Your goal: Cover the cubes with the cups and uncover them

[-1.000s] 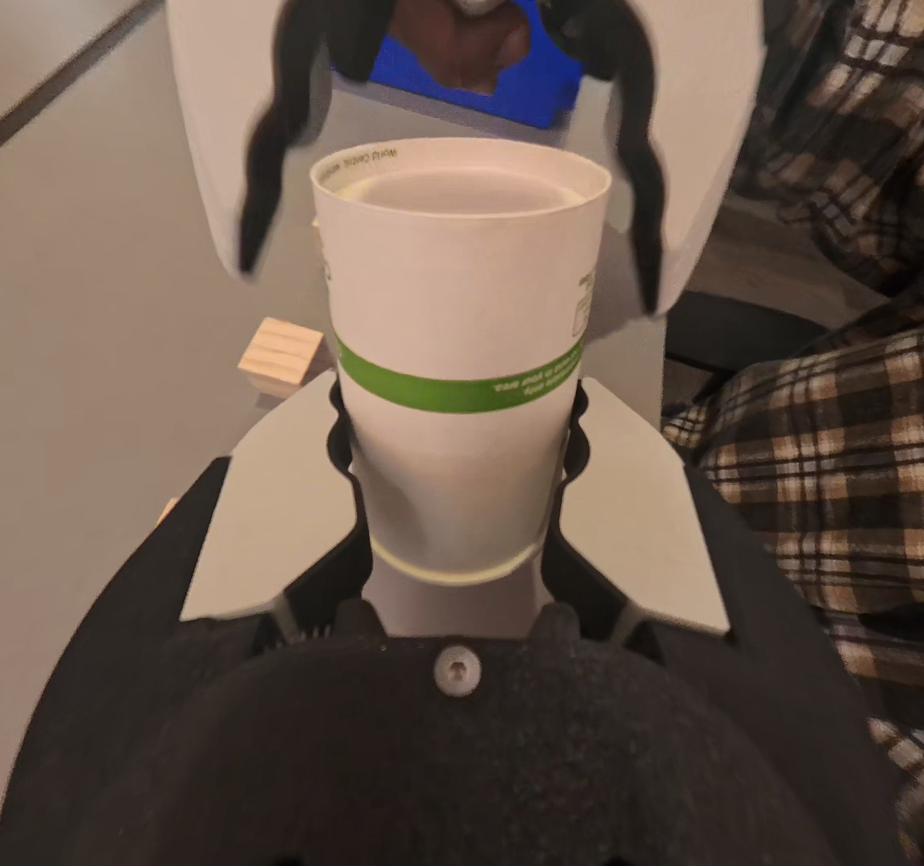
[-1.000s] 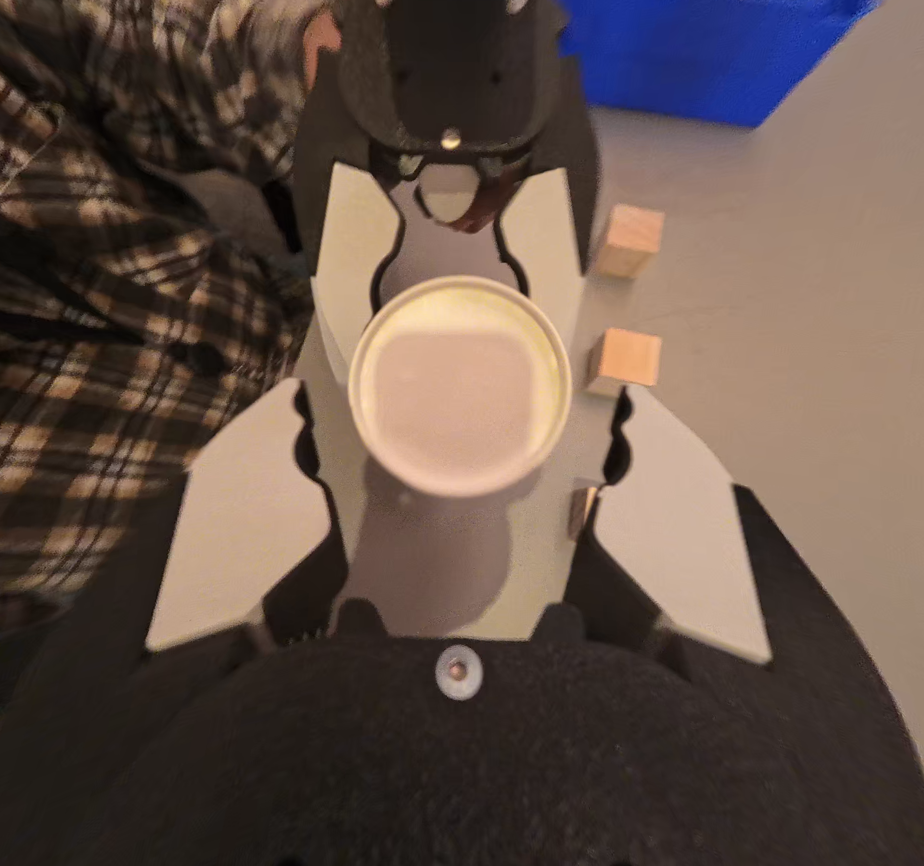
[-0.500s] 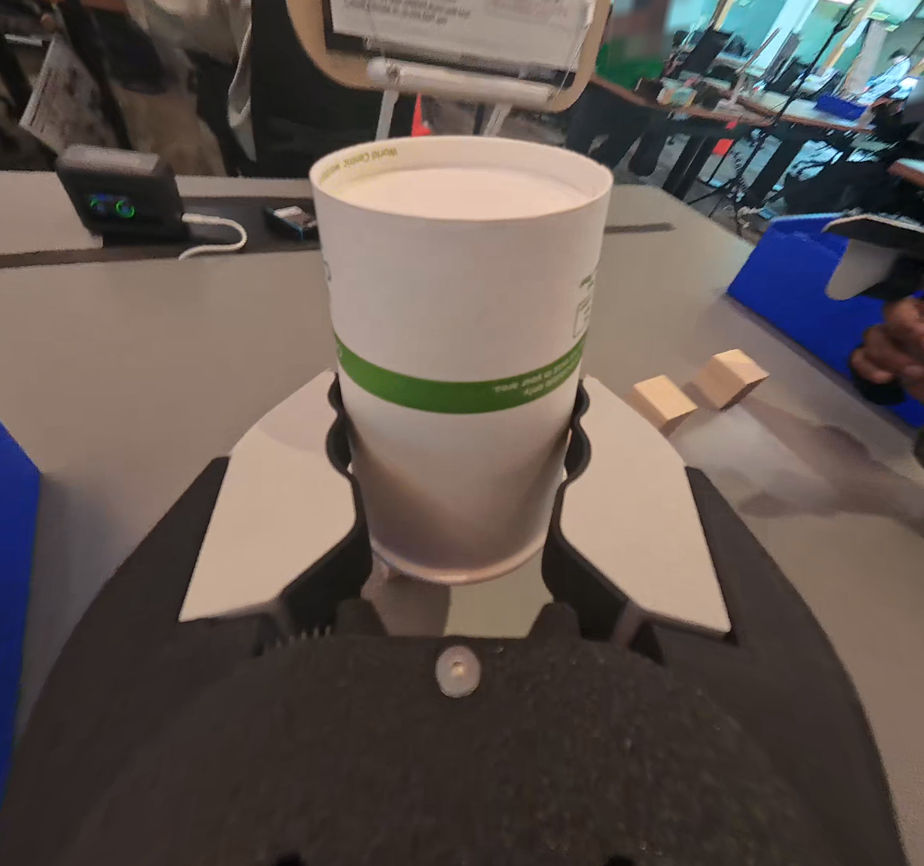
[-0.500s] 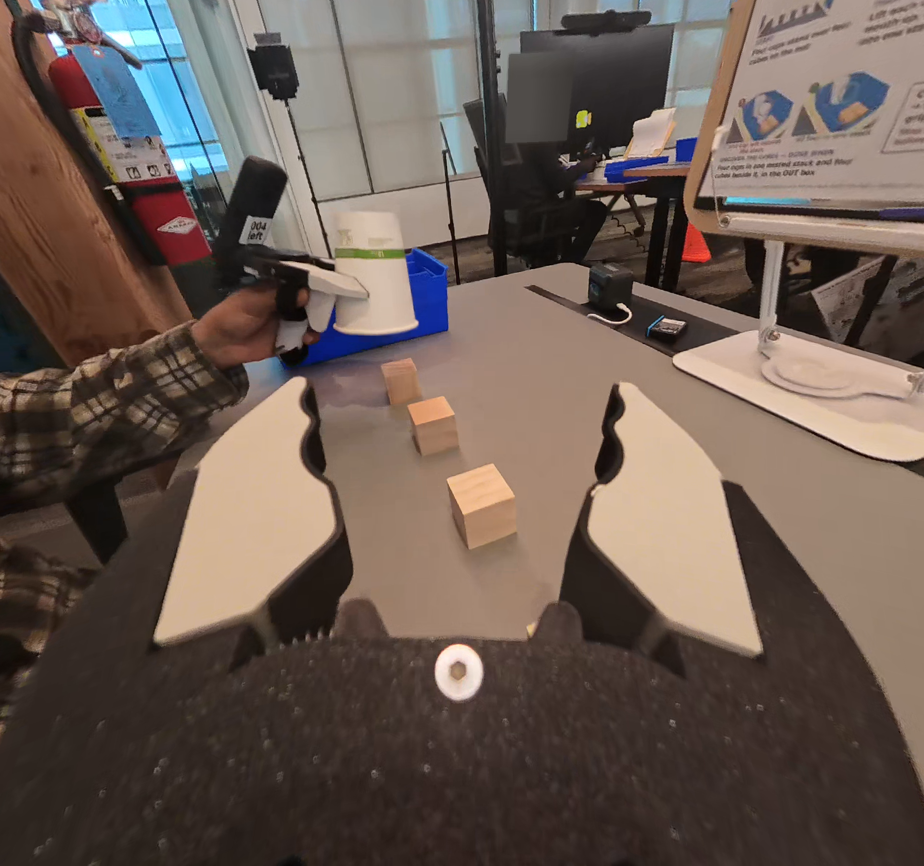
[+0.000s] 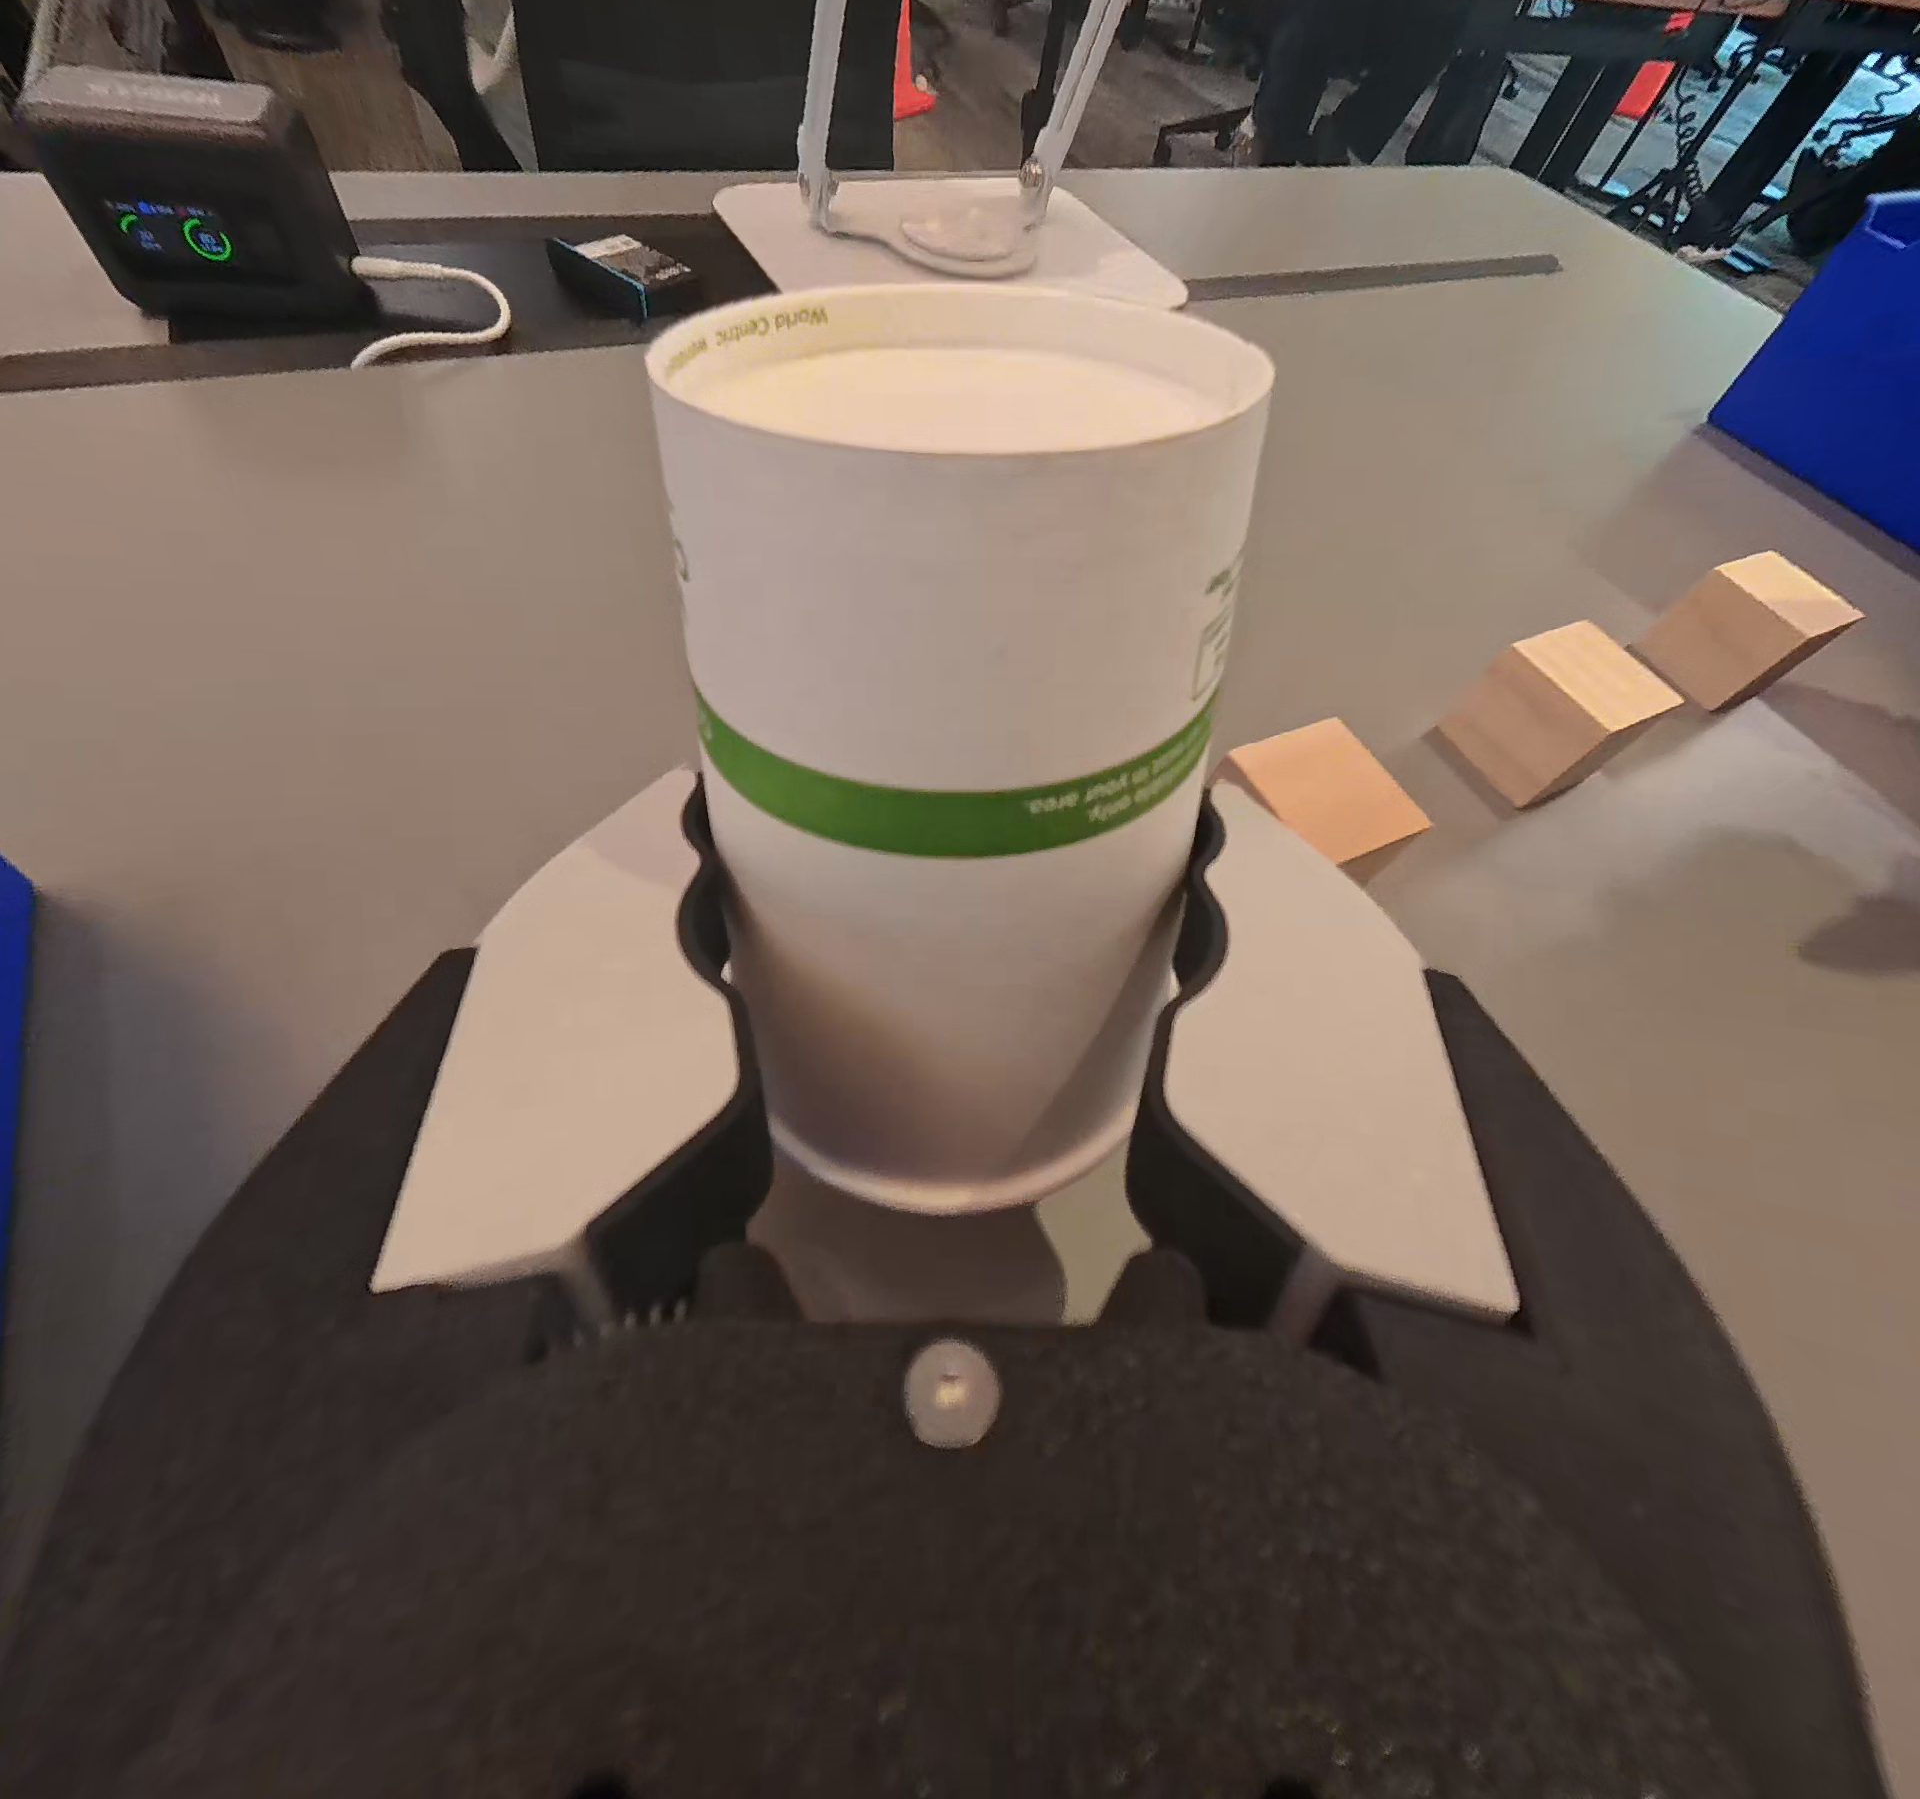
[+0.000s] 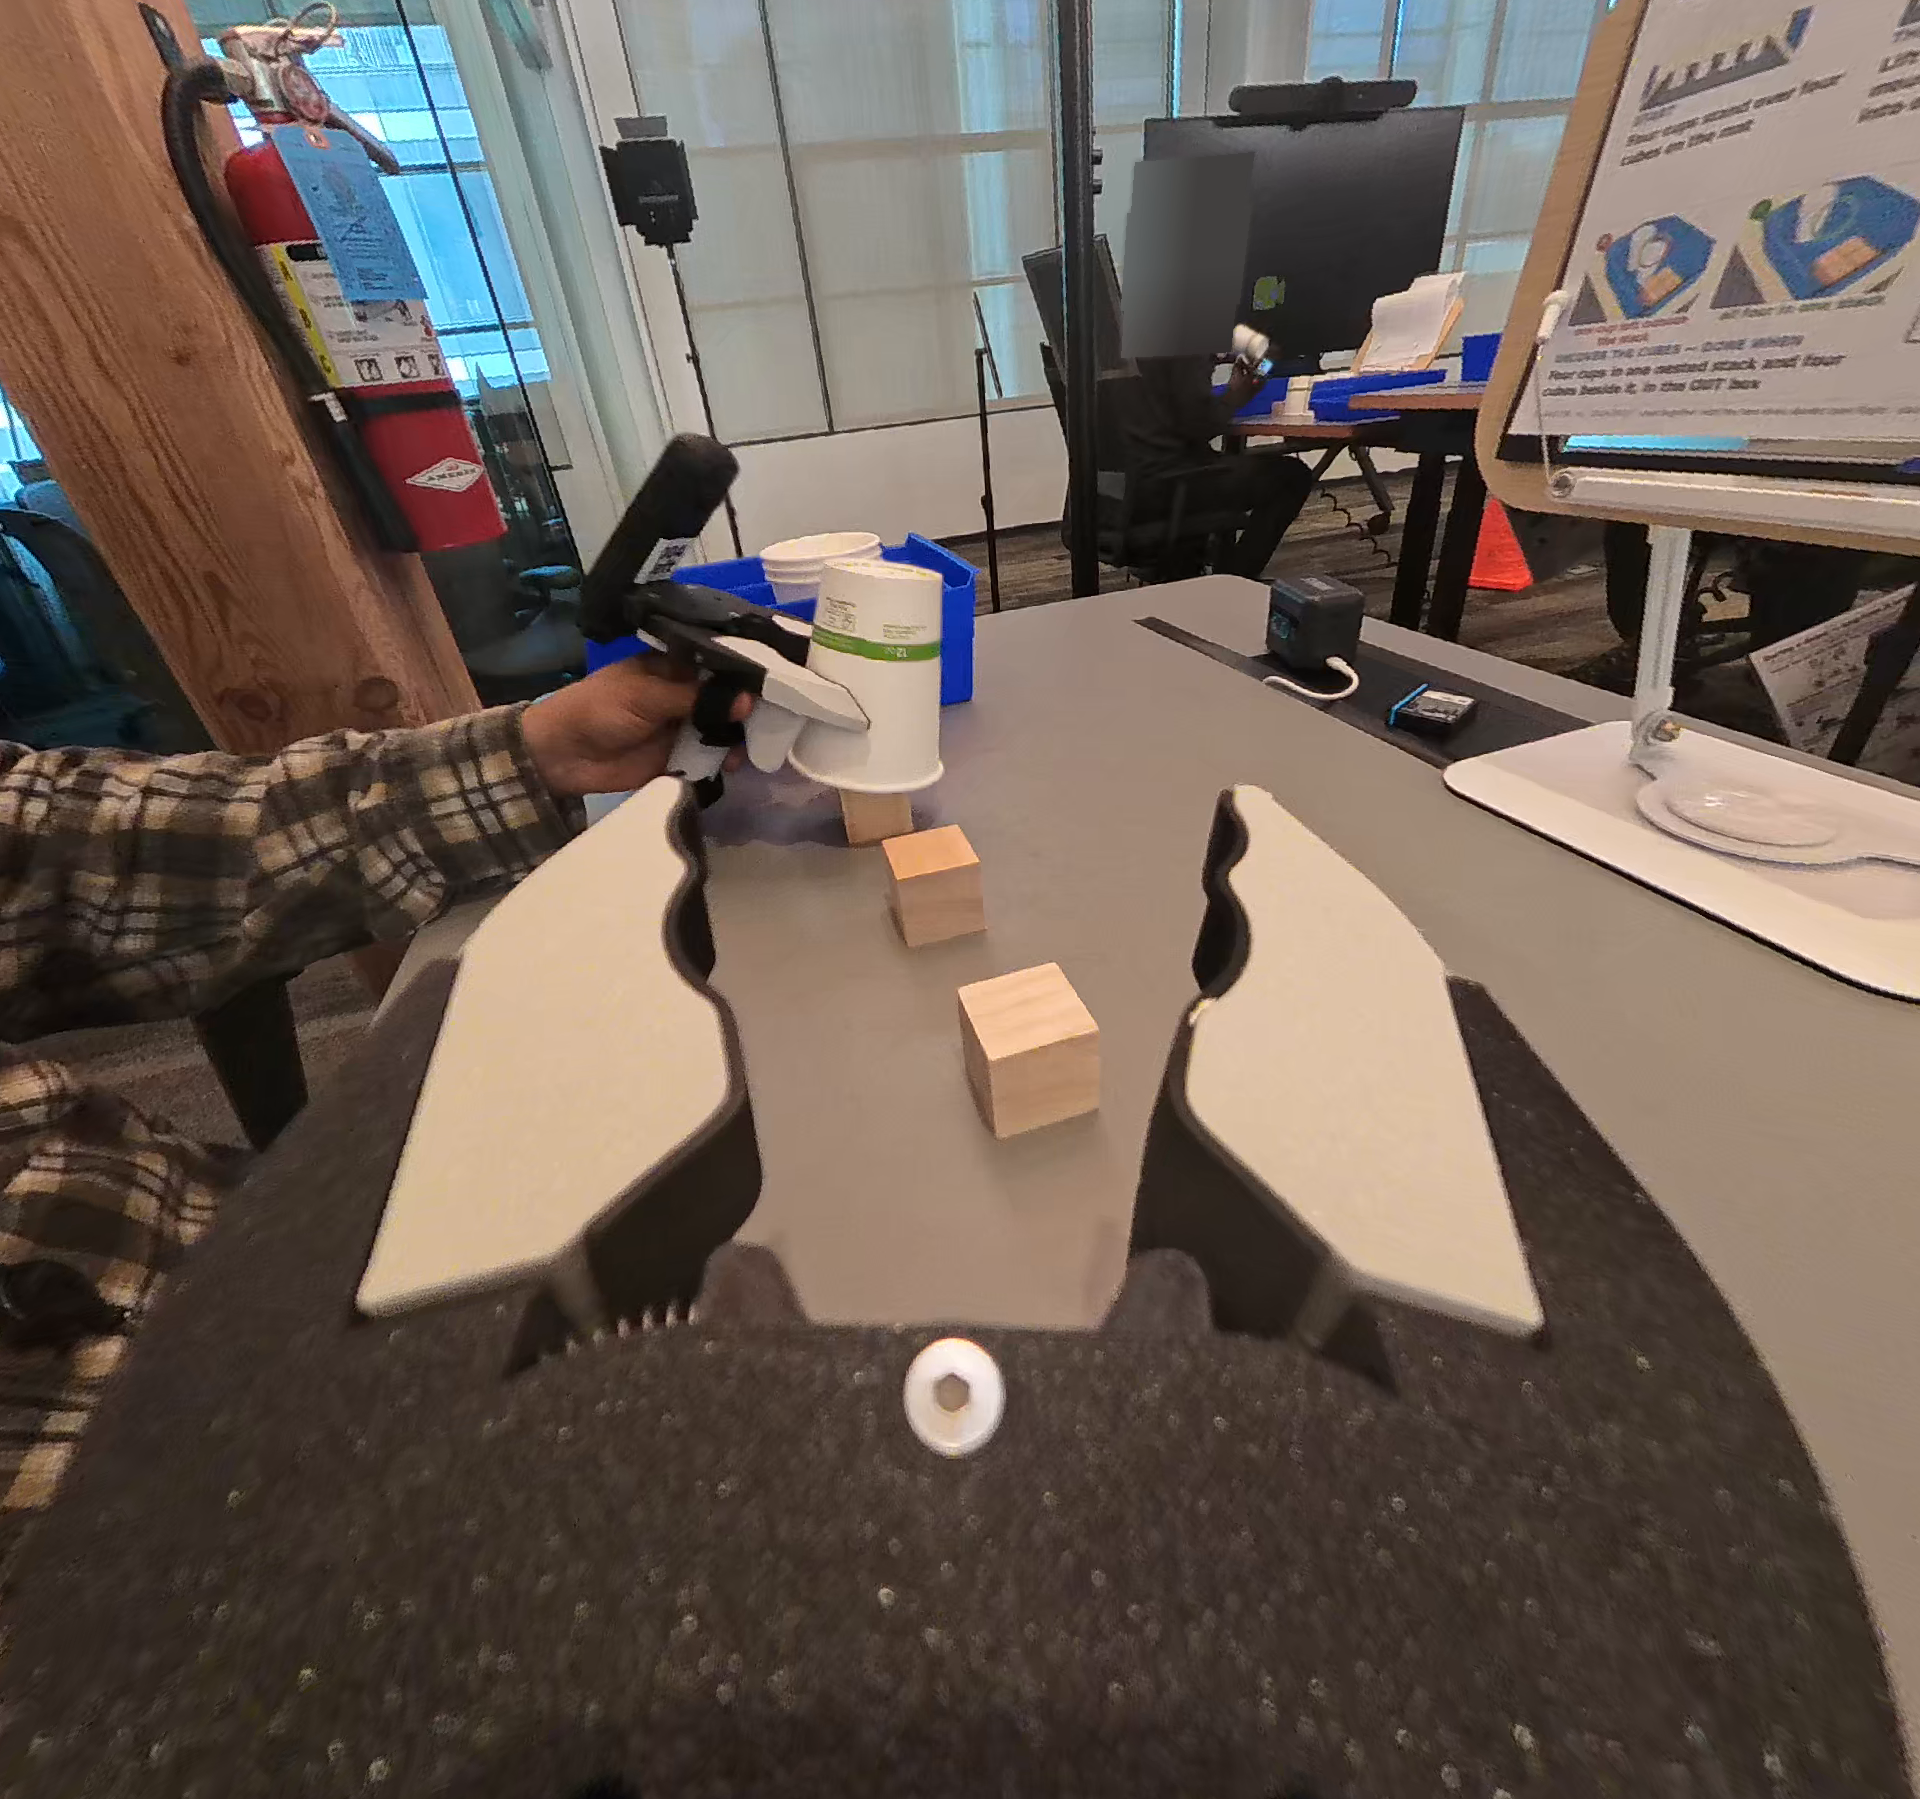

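My left gripper (image 5: 948,804) is shut on a white paper cup with a green band (image 5: 956,627), held upside down above the grey table (image 5: 312,658). Three wooden cubes lie in a row to its right: one close (image 5: 1325,799), one in the middle (image 5: 1558,710), one far (image 5: 1751,627). In the right wrist view the left gripper (image 6: 821,700) holds the cup (image 6: 878,679) low by the farthest cube (image 6: 876,814). My right gripper (image 6: 956,799) is open and empty, with the nearest cube (image 6: 1029,1048) and the middle cube (image 6: 933,882) ahead of it.
A blue bin (image 6: 951,627) with stacked white cups (image 6: 821,554) stands behind the left gripper. Another blue bin (image 5: 1849,399) is at the right. A board stand's white base (image 6: 1714,845), a black device with a cable (image 5: 187,191) and a small black box (image 5: 623,269) sit at the back.
Both grippers pointed down at the cup a second ago, then swung up level. Since then the left gripper has carried the cup lower and closer to the row of cubes. The right gripper stays open.
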The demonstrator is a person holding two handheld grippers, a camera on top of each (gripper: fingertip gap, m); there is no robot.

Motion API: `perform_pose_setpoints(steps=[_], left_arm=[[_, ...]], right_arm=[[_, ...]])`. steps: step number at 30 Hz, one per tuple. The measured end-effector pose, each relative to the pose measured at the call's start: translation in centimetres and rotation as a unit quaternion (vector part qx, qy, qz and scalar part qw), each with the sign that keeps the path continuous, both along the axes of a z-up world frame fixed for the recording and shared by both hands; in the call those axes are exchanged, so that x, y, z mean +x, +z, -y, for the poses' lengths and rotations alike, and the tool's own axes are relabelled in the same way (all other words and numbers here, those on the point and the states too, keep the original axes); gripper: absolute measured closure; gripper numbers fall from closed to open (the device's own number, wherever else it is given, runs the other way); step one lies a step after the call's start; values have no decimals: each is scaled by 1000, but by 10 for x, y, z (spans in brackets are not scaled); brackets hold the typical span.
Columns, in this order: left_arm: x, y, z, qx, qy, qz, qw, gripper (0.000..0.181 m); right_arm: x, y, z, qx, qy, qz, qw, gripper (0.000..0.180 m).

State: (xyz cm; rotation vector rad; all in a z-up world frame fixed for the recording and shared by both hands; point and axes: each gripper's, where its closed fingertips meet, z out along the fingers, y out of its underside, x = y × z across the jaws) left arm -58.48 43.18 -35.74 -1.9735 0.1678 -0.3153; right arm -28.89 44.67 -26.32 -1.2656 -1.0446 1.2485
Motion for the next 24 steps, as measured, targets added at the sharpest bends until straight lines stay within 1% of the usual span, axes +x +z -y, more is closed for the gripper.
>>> perform_pose_setpoints(steps=[4,13,16,17,20,24], left_arm=[[1,-11,1,-28,-8,8,1000,95],[1,-37,13,-93,-11,-10,996,92],[-2,-38,15,-105,3,-14,994,81],[-3,-38,16,-108,9,-16,994,73],[-5,-37,18,-117,22,-27,992,59],[-3,-22,26,-105,39,-32,993,47]], right_arm=[[-1,3,3,6,4,1,1000,89],[-5,5,9,16,15,3,1000,87],[-7,4,10,17,18,5,1000,85],[-7,4,10,17,18,6,1000,84],[-8,2,11,15,19,6,1000,83],[-5,-1,10,15,15,7,1000,81]])
